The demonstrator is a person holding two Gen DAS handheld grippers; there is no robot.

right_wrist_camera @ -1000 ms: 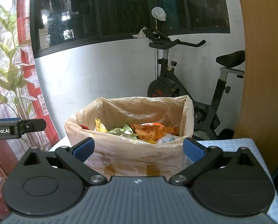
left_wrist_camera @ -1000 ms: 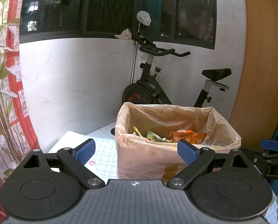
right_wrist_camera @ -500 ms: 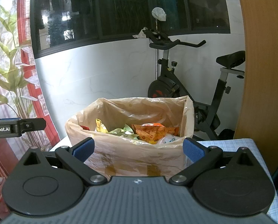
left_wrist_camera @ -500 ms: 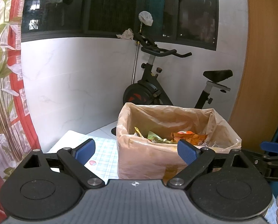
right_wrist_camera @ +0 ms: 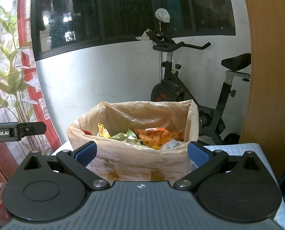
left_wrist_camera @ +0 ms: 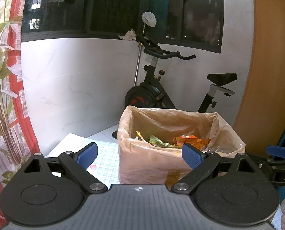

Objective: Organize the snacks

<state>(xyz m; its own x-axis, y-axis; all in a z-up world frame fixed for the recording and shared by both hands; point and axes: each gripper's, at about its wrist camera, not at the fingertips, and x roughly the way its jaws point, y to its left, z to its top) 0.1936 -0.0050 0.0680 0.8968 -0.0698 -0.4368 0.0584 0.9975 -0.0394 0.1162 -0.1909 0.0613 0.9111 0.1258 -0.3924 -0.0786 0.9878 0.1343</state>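
Holding both grippers level before the box, I had the left gripper spread wide and empty, and the right gripper likewise. Snacks lay piled inside the bag-lined box, which stood on the checked table, with a bike behind it.

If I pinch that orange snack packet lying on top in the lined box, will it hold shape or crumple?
The orange snack packet looks creased and wrinkled already, so it will probably crumple and flex rather than stay stiff. It seems thin film, likely light for its size and perhaps slick. It rests loosely on other wrappers in the plastic-lined box, so neighbours may shift.
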